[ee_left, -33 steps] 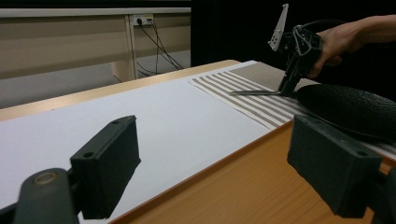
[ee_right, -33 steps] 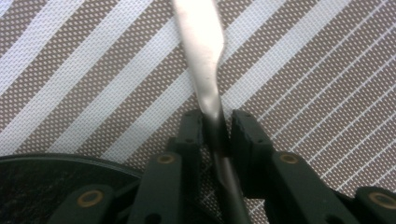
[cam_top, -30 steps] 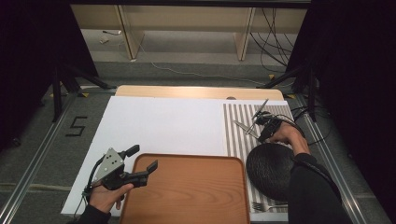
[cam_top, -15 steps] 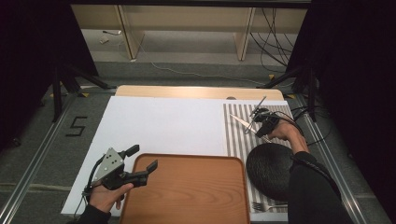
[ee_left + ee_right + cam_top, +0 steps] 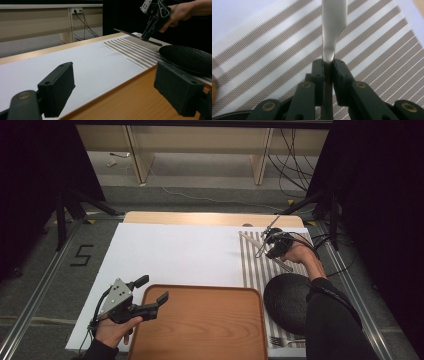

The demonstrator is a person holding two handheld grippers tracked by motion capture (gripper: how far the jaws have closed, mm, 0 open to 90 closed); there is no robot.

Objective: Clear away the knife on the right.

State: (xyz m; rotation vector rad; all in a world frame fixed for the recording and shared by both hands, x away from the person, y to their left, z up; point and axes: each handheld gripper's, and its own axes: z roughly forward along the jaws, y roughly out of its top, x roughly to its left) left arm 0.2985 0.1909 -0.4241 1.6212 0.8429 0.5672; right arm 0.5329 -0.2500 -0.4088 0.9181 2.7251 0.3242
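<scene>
A silver table knife (image 5: pixel 334 25) is clamped between the jaws of my right gripper (image 5: pixel 328 65), blade pointing away from the camera. In the high view the right gripper (image 5: pixel 266 251) holds the knife (image 5: pixel 249 239) a little above the striped placemat (image 5: pixel 255 270) at the table's right. The left gripper view has the knife (image 5: pixel 127 33) hanging level under that gripper (image 5: pixel 146 37). My left gripper (image 5: pixel 152 289) rests open at the front left, its jaws over the left edge of the wooden tray (image 5: pixel 200 330), with nothing between them (image 5: pixel 117 92).
A black textured plate (image 5: pixel 287 302) lies on the placemat's near part, just right of the tray. A fork (image 5: pixel 285 340) lies in front of the plate. A white mat (image 5: pixel 175 255) covers the table's middle. Cables trail off behind the right gripper.
My right gripper has risen off the placemat with the knife in it and shifted slightly farther back. The left gripper has stayed where it was.
</scene>
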